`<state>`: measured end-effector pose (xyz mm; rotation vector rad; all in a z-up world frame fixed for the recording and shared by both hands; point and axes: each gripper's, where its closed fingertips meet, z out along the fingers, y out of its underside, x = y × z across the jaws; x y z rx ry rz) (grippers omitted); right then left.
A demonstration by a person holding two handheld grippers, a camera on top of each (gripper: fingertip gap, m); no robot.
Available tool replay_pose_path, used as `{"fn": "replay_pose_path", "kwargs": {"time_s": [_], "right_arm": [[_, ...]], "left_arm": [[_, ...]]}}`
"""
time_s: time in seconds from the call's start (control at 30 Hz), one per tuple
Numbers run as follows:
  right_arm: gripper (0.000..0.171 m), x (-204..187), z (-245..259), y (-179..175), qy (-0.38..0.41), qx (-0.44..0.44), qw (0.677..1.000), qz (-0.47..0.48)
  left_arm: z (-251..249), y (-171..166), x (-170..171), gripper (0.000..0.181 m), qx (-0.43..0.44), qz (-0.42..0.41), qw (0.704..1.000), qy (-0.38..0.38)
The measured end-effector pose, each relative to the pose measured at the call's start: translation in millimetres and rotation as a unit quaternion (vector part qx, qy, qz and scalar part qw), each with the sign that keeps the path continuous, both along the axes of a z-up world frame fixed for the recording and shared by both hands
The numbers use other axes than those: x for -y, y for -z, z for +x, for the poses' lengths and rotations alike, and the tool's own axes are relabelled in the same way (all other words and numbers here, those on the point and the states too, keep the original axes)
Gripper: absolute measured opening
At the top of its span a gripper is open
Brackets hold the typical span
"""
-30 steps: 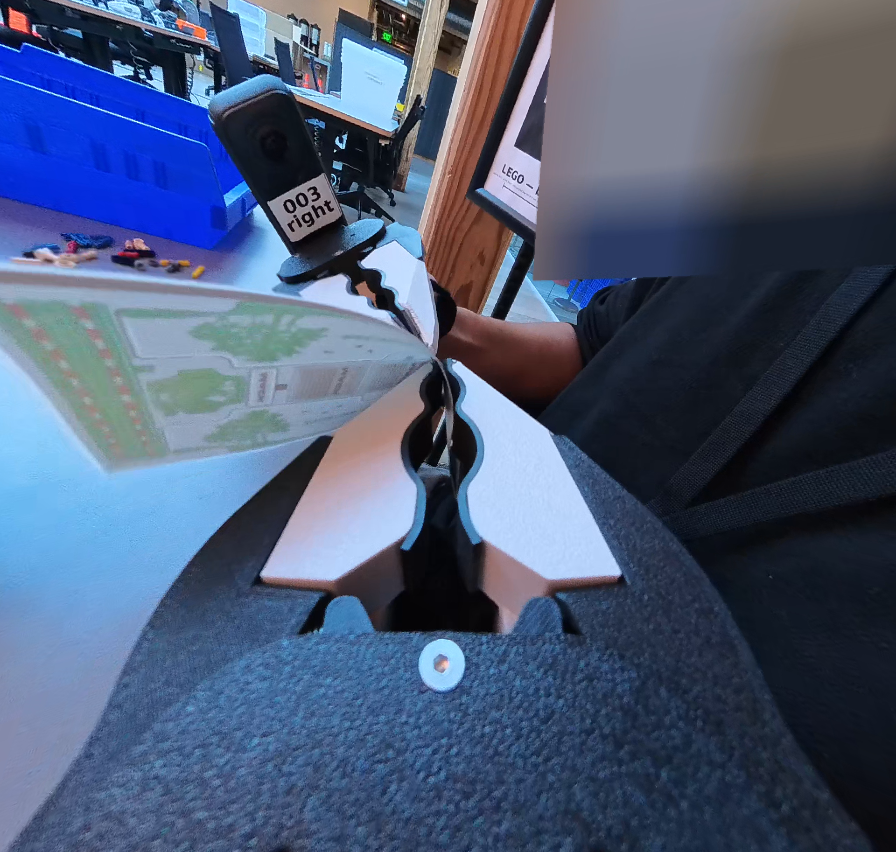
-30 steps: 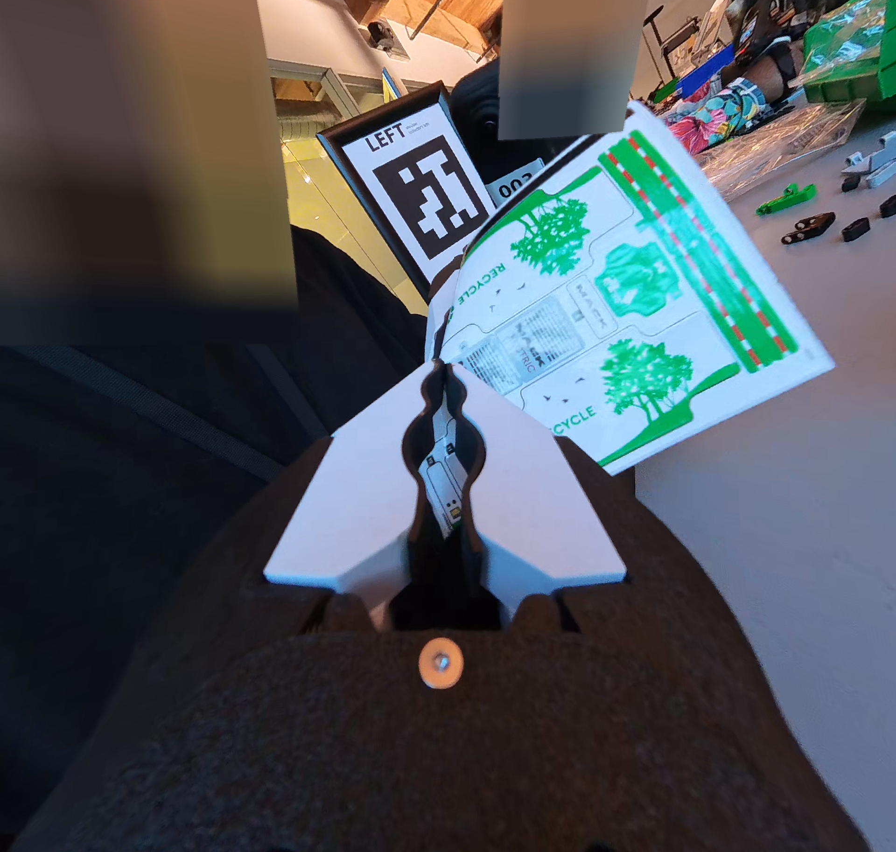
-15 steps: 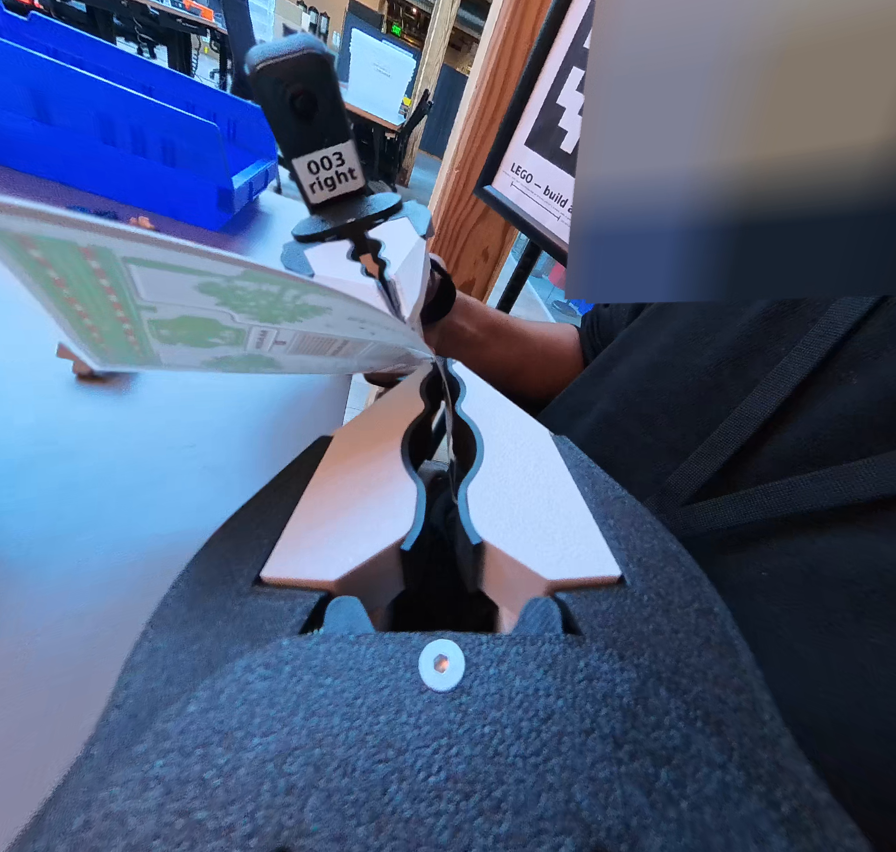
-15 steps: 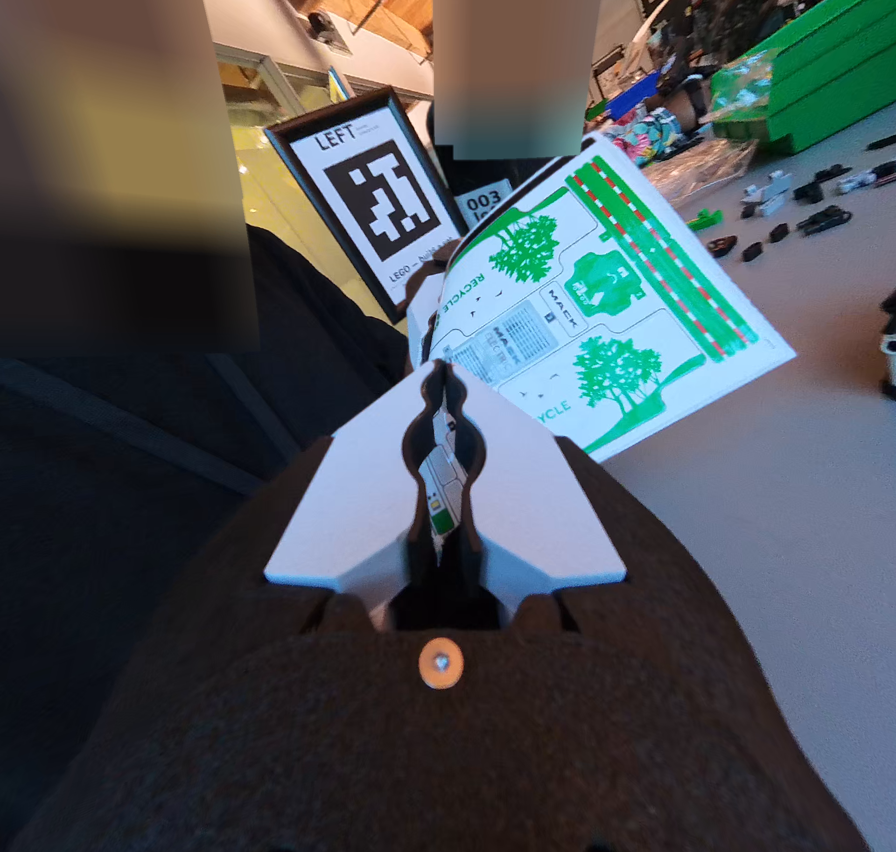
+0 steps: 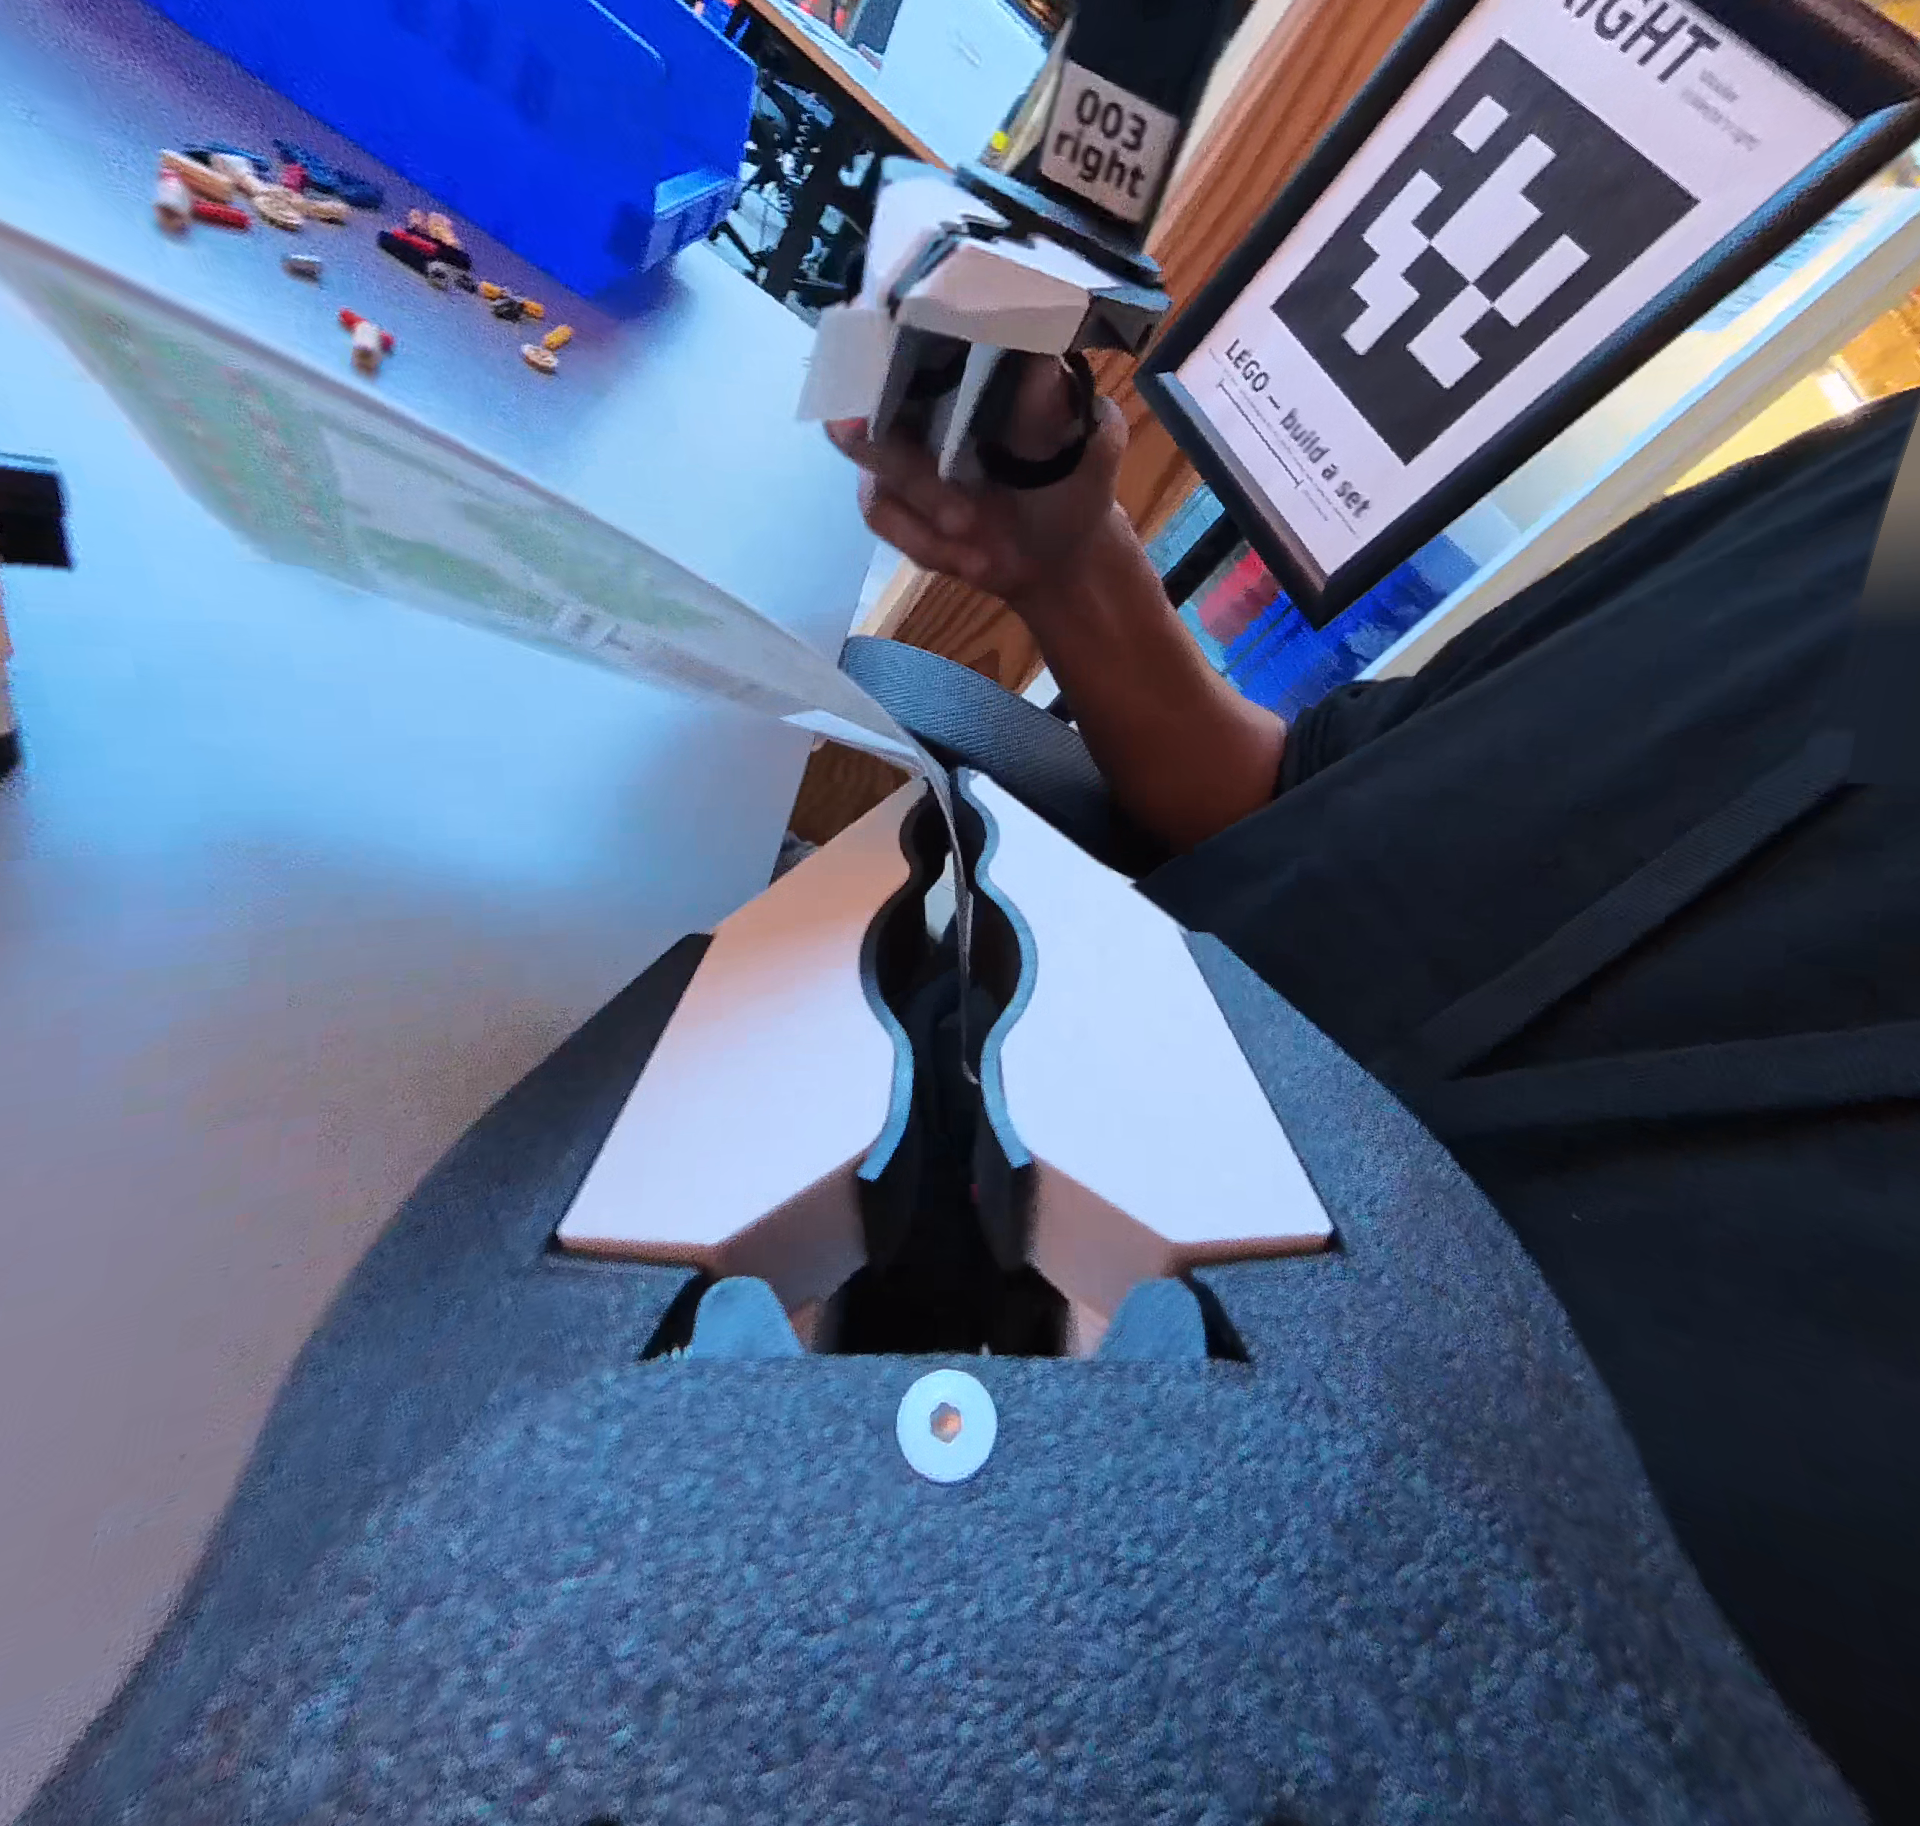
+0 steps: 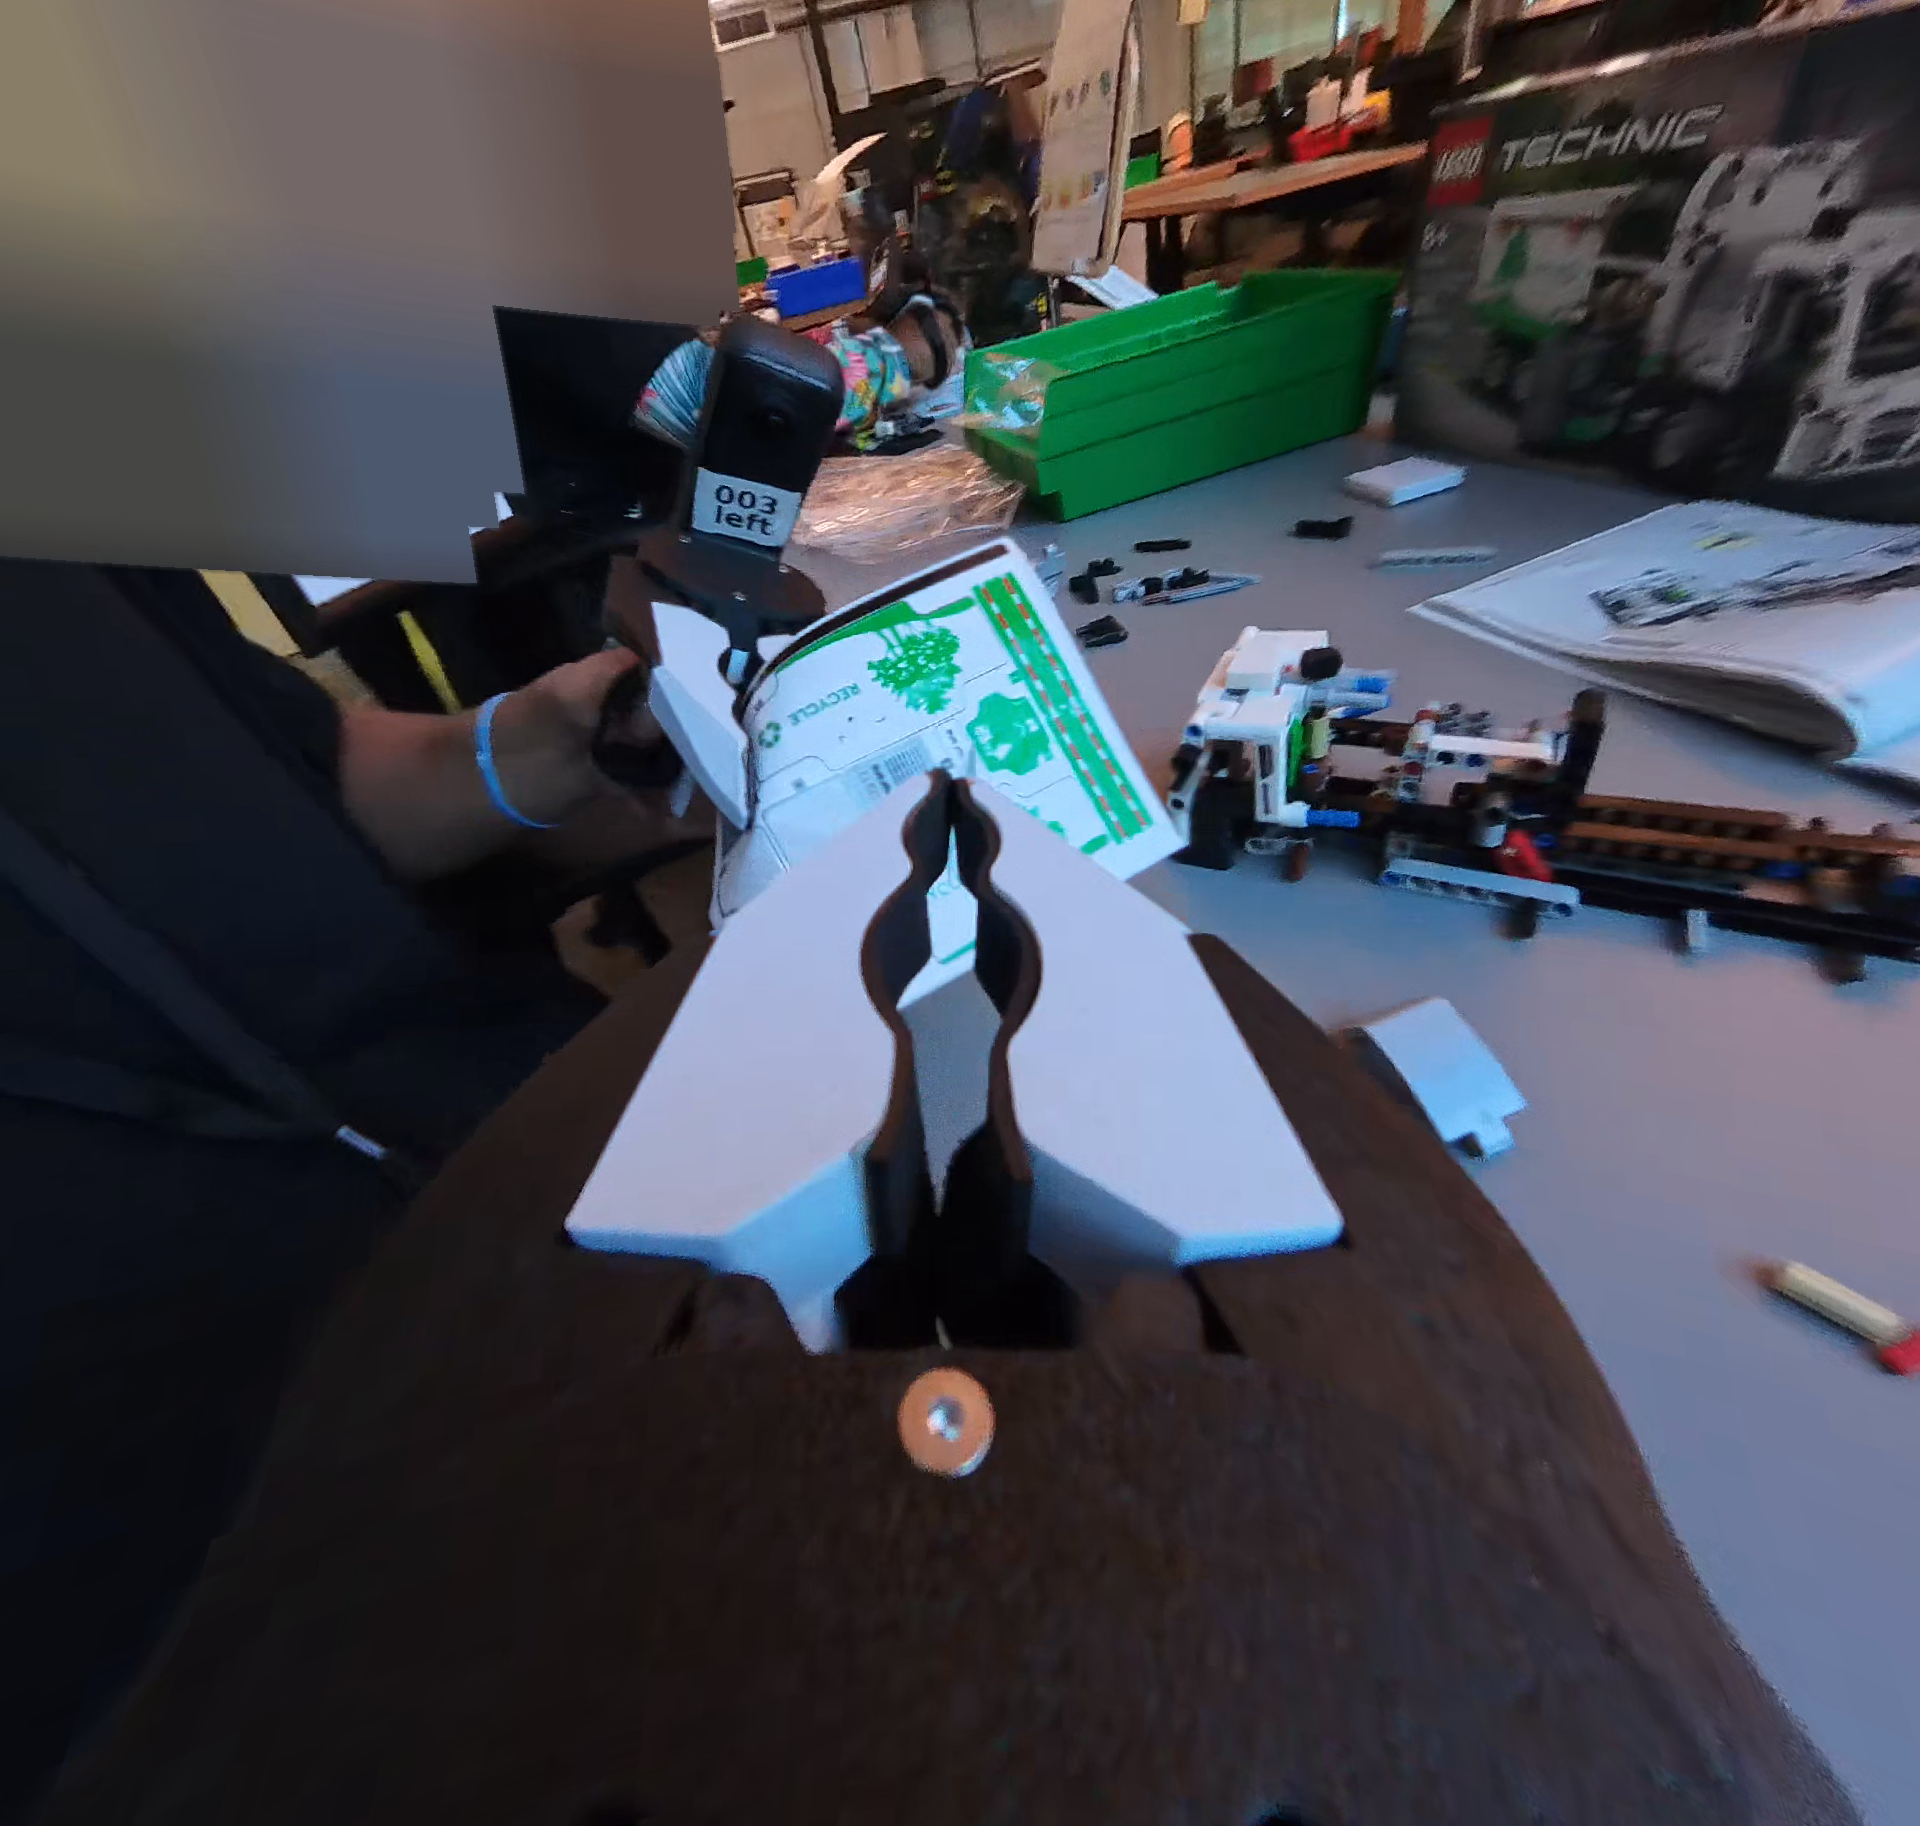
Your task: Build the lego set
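Tongs of the left gripper (image 5: pixel 948 810) are clamped on one corner of the green-printed sticker sheet (image 5: pixel 436 519), which is held slanting above the grey counter (image 5: pixel 312 893). The right tongs (image 6: pixel 951 800) are pressed together with nothing between them, just in front of the sheet. Beyond, a half-built white and black lego truck (image 6: pixel 1382 779) is seen on the counter, with an open instruction booklet (image 6: pixel 1704 602) behind it. Farther back, a green bin (image 6: pixel 1174 394) and the set's box (image 6: pixel 1662 290) are set.
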<state>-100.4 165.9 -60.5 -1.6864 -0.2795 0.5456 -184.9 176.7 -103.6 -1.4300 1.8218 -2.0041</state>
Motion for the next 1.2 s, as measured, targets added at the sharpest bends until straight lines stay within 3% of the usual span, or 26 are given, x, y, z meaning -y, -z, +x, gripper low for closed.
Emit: {"fn": "replay_pose_path", "kwargs": {"time_s": [0.1,0.2,0.33,0.43,0.53,0.63,0.73,0.8,0.97,1.1,1.2], "right_arm": [[0.0,2,4,0,0.014,0.004,1.0,0.009],[0.0,0,5,4,0.002,-0.022,1.0,0.006],[0.0,-4,2,11,-0.018,-0.047,0.999,-0.004],[0.0,-9,1,18,-0.022,-0.042,0.999,-0.014],[0.0,-14,-1,18,-0.032,-0.052,0.998,-0.015],[0.0,-21,2,16,-0.034,-0.064,0.997,-0.014],[0.0,-26,8,16,-0.032,-0.078,0.996,-0.016],[0.0,-28,11,17,-0.03,-0.08,0.996,-0.017],[0.0,-28,18,20,-0.026,-0.083,0.996,-0.019],[0.0,-25,23,21,-0.027,-0.094,0.995,-0.023],[0.0,-24,25,21,-0.026,-0.094,0.995,-0.022]], "left_arm": [[-17,-1,-14,0.0,-0.014,0.019,0.999,-0.037],[-47,-7,-52,0.0,-0.03,0.047,0.993,-0.101],[-110,-15,-133,0.0,-0.072,0.091,0.968,-0.223],[-164,-23,-208,0.0,-0.109,0.095,0.931,-0.335],[-204,-38,-282,0.0,-0.091,0.044,0.889,-0.446],[-212,-45,-322,0.0,-0.054,0.006,0.869,-0.491],[-187,-47,-332,0.0,-0.023,-0.023,0.87,-0.492],[-156,-50,-327,0.0,-0.012,-0.032,0.887,-0.461],[-71,-40,-329,0.0,-0.095,0.031,0.925,-0.367],[-28,-31,-378,0.0,-0.197,0.093,0.914,-0.343],[-11,-30,-415,0.0,-0.284,0.198,0.881,-0.321]]}}
